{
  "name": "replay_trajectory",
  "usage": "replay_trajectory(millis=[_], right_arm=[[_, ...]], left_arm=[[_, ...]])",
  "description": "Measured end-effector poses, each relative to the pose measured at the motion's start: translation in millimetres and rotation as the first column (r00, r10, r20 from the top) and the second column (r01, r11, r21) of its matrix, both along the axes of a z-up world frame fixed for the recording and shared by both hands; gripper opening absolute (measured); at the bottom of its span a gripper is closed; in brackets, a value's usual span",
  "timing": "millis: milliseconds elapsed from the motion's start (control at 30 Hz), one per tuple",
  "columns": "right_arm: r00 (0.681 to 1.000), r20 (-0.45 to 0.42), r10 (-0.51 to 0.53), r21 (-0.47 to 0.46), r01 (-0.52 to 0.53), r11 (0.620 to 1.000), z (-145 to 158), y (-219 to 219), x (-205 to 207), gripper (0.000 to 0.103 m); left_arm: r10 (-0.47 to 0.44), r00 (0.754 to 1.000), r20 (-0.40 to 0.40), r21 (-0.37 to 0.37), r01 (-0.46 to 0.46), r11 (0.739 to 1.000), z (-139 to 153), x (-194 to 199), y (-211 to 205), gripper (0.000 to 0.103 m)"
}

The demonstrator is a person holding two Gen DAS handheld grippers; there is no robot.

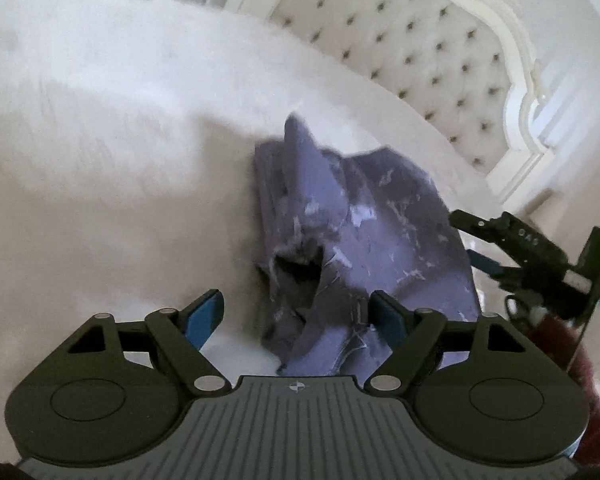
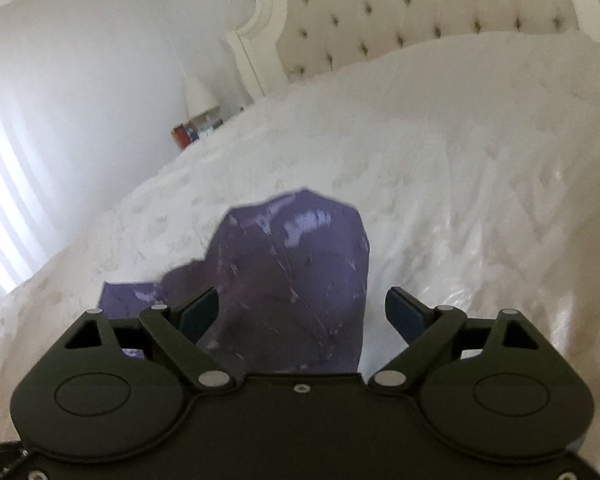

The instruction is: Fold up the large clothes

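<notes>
A purple garment (image 1: pixel 364 248) with pale marks lies crumpled in a heap on the white bed cover (image 1: pixel 100 200). My left gripper (image 1: pixel 296 312) is open just above its near edge, fingers spread to either side of a fold. The right gripper shows at the right edge of the left wrist view (image 1: pixel 476 240), beside the garment. In the right wrist view the same garment (image 2: pixel 292 280) lies bunched in front of my right gripper (image 2: pixel 304 312), which is open and empty, with the cloth between and below its fingers.
A tufted cream headboard (image 1: pixel 420 52) with a carved white frame stands at the bed's far end. A bedside table with a white lamp (image 2: pixel 198 92) and boxes stands left of the bed. A bright window lies at far left (image 2: pixel 4 208).
</notes>
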State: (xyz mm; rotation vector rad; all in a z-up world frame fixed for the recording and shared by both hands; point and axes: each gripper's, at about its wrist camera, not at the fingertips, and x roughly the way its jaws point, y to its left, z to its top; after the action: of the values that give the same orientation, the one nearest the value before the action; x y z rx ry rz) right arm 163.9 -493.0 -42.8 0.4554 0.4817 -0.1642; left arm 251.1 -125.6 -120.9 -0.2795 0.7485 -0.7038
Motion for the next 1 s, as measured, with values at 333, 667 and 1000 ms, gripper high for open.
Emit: replay_trajectory(millis=[333,667,1000], right_arm=[[0.995,0.001,0.103,-0.088,-0.102,0.991,13.8,25.4,2.0,0.092],[0.930,-0.046,0.365,-0.244,-0.365,0.899,14.6,100.5,8.6,0.092],[0.798,-0.144,0.586,-0.320,-0.597,0.735,-6.2,169.6,9.0,0.088]], left_arm=[[-0.006,0.992,0.126,0.076,-0.004,0.997,47.7,22.2,-12.0,0.079],[-0.172,0.985,0.002,0.181,0.169,0.969,48.4,95.2,-53.7,0.059],[-0.309,0.950,-0.033,0.238,0.308,0.921,34.0,117.8,-83.6,0.009]])
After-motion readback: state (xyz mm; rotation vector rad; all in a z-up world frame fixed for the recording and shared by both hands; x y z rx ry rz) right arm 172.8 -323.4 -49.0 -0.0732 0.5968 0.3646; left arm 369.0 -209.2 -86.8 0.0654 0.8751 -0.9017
